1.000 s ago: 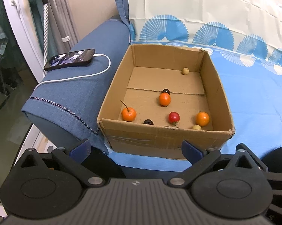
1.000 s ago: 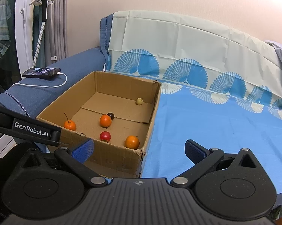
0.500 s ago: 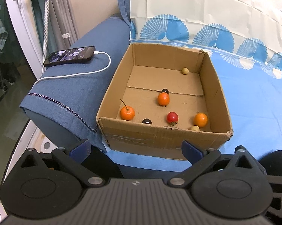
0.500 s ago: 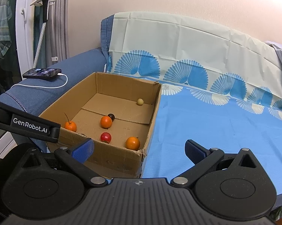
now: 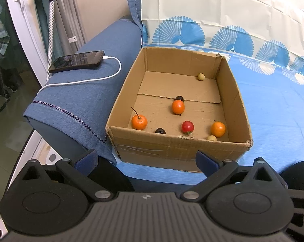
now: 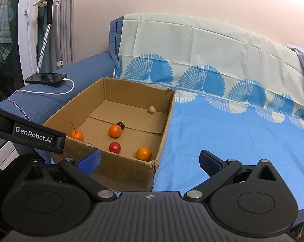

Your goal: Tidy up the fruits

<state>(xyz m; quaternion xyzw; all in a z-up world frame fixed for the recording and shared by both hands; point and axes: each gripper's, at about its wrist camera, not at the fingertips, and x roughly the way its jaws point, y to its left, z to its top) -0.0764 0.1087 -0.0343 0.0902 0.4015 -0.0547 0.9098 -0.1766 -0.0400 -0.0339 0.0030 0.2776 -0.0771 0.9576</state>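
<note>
I see the cardboard box (image 5: 178, 151) open on top, walls all round; its far-left floor is bare. Blue sheet (image 6: 232, 141) right is free. Phone (image 5: 77, 61) and cable (image 5: 103, 76) occupy left armrest (image 5: 81, 100).

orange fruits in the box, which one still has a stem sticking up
The orange fruit in the box's near-left corner: a thin dark stem rises from its top. The middle one and the near-right one show none.
</note>
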